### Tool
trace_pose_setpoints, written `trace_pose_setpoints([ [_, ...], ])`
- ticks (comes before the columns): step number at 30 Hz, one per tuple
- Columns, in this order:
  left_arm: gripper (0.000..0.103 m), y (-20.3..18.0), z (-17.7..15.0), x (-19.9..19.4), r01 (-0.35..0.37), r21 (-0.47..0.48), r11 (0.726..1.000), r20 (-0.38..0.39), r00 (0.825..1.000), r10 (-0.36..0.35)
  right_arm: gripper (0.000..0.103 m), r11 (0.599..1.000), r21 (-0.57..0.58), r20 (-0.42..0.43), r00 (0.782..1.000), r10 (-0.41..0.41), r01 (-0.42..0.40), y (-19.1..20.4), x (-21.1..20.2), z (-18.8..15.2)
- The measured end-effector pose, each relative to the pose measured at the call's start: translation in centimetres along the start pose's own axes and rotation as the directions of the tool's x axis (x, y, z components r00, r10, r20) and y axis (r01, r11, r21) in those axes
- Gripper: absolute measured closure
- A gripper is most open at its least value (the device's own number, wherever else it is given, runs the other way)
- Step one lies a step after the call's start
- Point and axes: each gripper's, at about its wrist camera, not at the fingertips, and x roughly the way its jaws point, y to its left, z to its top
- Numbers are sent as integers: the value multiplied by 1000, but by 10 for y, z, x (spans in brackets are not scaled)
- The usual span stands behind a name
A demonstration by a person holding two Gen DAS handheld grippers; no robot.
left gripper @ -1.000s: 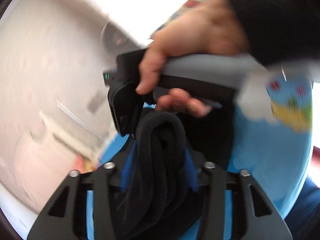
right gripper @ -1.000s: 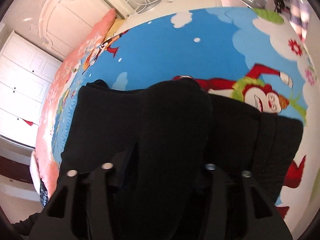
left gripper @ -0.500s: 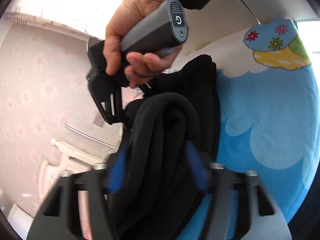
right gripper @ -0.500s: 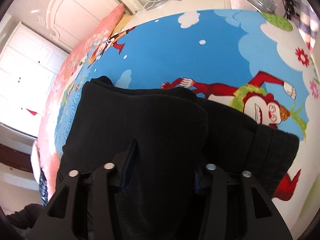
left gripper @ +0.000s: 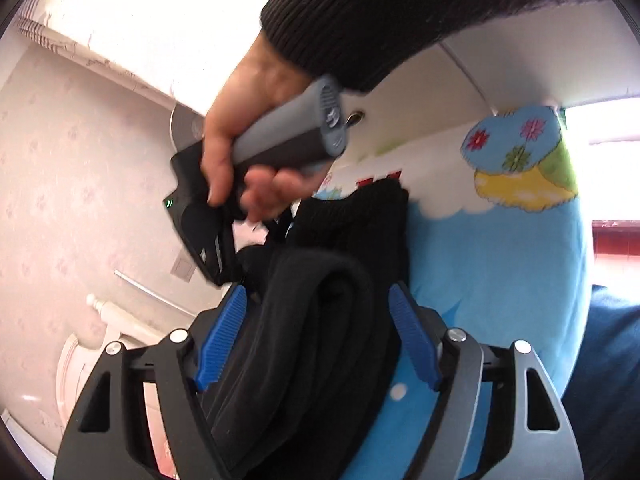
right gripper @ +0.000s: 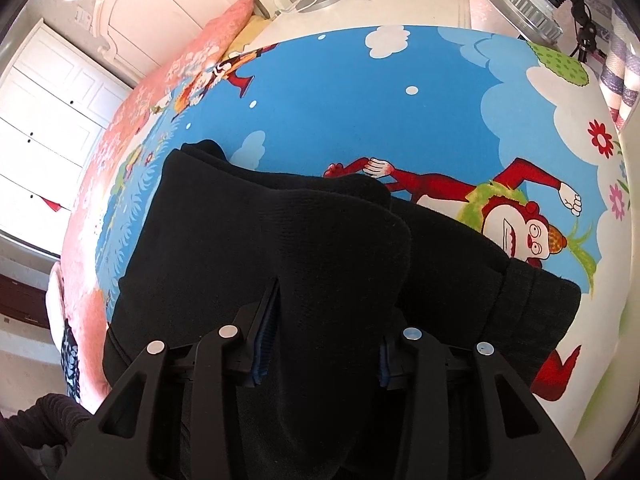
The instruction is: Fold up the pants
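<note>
Now the left gripper [left gripper: 316, 332] is letting its jaws spread, and the blue pads [left gripper: 222, 338] stand clear of the thick black roll of pants [left gripper: 320, 320] that runs straight out between them. Across from it, the right gripper [right gripper: 324, 340] is closing, its pads sunk into the same bundle, so the fabric looks pinched on that side. From the right wrist view the pants [right gripper: 280, 248] stretch away ahead of the fingers, long axis running left to right across the cartoon bedspread [right gripper: 360, 100], with the waistband end off to the right. The person's right hand [left gripper: 236, 152] sits just beyond the left gripper's tips, near the cloth. The left one looks set to release, the right to steady. Nothing on the blue spread blocks either; the pink pillow [right gripper: 224, 36] lies well apart.
</note>
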Motion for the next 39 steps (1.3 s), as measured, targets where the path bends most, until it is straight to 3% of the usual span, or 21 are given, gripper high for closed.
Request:
trace_pose_setpoints([
  [1,32,-2,1,4,-10,4,1000,-14,1000,10,66,1000,-2,-2,1000,-8,8,2,0,0],
  [4,49,-14,4,32,-2,-14,1000,-76,997,1,71,999,-21,-3,999,-36,36,10,-4,2],
  [6,73,-20,7,35,-7,-8,1000,-80,997,7,74,998,-28,-1,999,-53,53,16,-8,5],
  [9,78,-2,13,27,-41,-54,998,-59,998,38,77,996,-53,4,998,-68,68,24,-14,8],
  [17,79,16,54,37,-88,-10,996,26,996,88,79,992,-20,96,988,-118,121,14,-68,15],
  [22,79,-5,75,52,-36,31,999,45,998,34,79,988,45,85,985,-152,148,-19,-70,3],
  [26,79,-27,76,60,23,57,998,22,999,-24,79,981,79,61,981,-184,179,-44,-49,-12],
  [31,79,-37,74,62,38,45,998,24,999,-39,78,982,139,127,981,-149,132,-59,-46,-26],
  [34,79,-41,73,60,24,60,998,33,999,-26,73,978,182,144,981,-128,101,-64,-45,-27],
  [36,77,-45,72,53,12,68,998,36,999,-14,58,974,205,156,979,-130,96,-68,-46,-28],
  [37,74,-46,71,52,11,69,998,38,999,-14,56,971,215,162,977,-136,99,-69,-47,-28],
  [38,63,-44,72,47,32,61,998,46,998,-35,56,969,231,172,976,-130,89,-71,-48,-28],
  [39,59,-39,71,37,59,47,997,54,997,-61,47,966,246,183,975,-125,78,-72,-50,-28],
])
